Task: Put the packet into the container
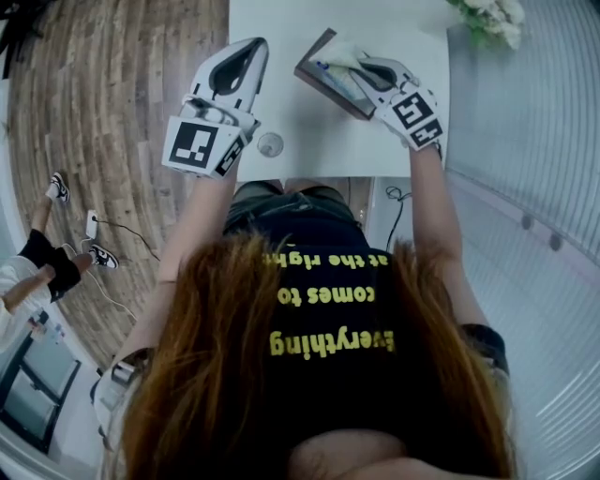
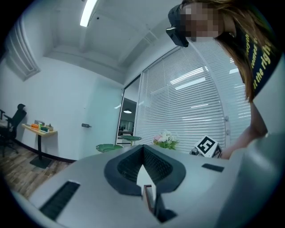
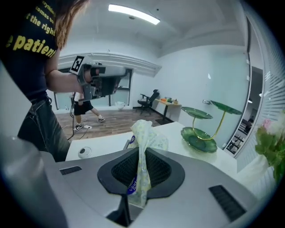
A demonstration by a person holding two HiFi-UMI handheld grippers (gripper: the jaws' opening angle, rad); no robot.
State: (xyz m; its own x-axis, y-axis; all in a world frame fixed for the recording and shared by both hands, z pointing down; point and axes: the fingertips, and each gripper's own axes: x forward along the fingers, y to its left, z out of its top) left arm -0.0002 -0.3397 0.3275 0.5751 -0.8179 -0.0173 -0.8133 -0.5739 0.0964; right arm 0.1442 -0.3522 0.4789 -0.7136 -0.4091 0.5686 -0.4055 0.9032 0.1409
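Observation:
A dark brown open box, the container (image 1: pixel 323 82), lies on the white table (image 1: pixel 309 141) at the back. My right gripper (image 1: pixel 363 67) is right over it, shut on a pale flowered packet (image 1: pixel 341 54) with a blue label. In the right gripper view the packet (image 3: pixel 146 133) sticks up, pinched between the dark pads (image 3: pixel 161 171) of the right gripper (image 3: pixel 142 151). My left gripper (image 1: pixel 249 52) hovers over the table left of the container, apart from it. In its own view the left gripper (image 2: pixel 143 151) is shut with nothing in it and points up at the room.
A small round disc (image 1: pixel 270 143) lies near the table's front edge, also in the right gripper view (image 3: pixel 83 152). A green leaf-shaped stand (image 3: pixel 200 131) and flowers (image 1: pixel 492 19) are at the far side. Another person's legs (image 1: pixel 42 258) are on the wood floor at left.

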